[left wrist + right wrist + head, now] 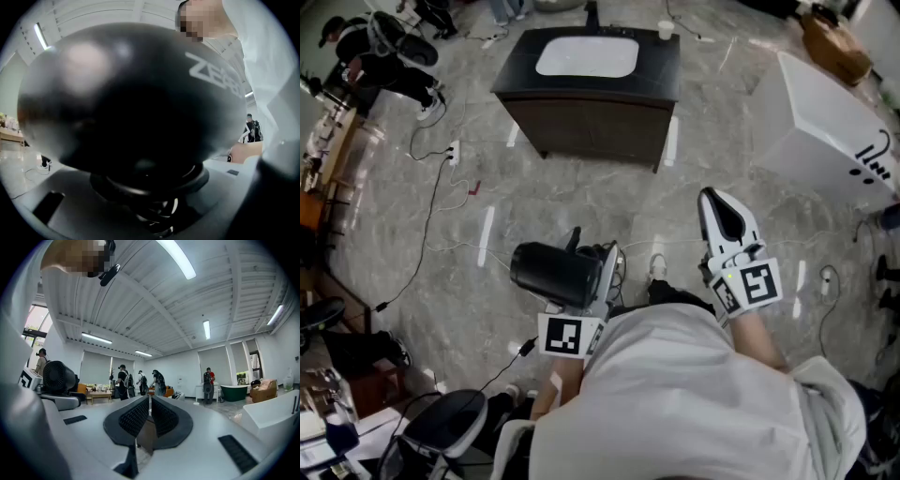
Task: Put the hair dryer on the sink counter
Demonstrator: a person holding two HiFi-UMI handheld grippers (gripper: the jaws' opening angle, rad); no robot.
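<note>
Grey marble floor (581, 202), loose cables across it. A dark desk (656, 70) with a white sink basin (587, 56) stands at the far centre, and a small cup (666, 30) sits on its far right corner. A white bathtub (816, 127) is at the far right. The left hand-held gripper (598, 272) is clenched on the hair dryer (553, 270). The black barrel lies crosswise, sticking out to the left of the jaws, at the near centre and well apart from the desk. In the left gripper view the dryer's body (131, 93) fills nearly the whole field, so exactly where the pads bite cannot be read there. The right hand-held gripper (727, 220) is at the near right, carried upright. Its jaws are pressed together with nothing between them, which the right gripper view confirms (149, 416).

Step in hand, as judged: transport. The dryer is lifted and carried but not yet delivered. The next move calls for walking it toward the far centre and lowering it onto bare desk beside the basin, left or right of the bowl and clear of the cup. The barrel should lie flat before the jaws release. Risk: the rounded barrel may roll into the basin or off the edge.
</note>
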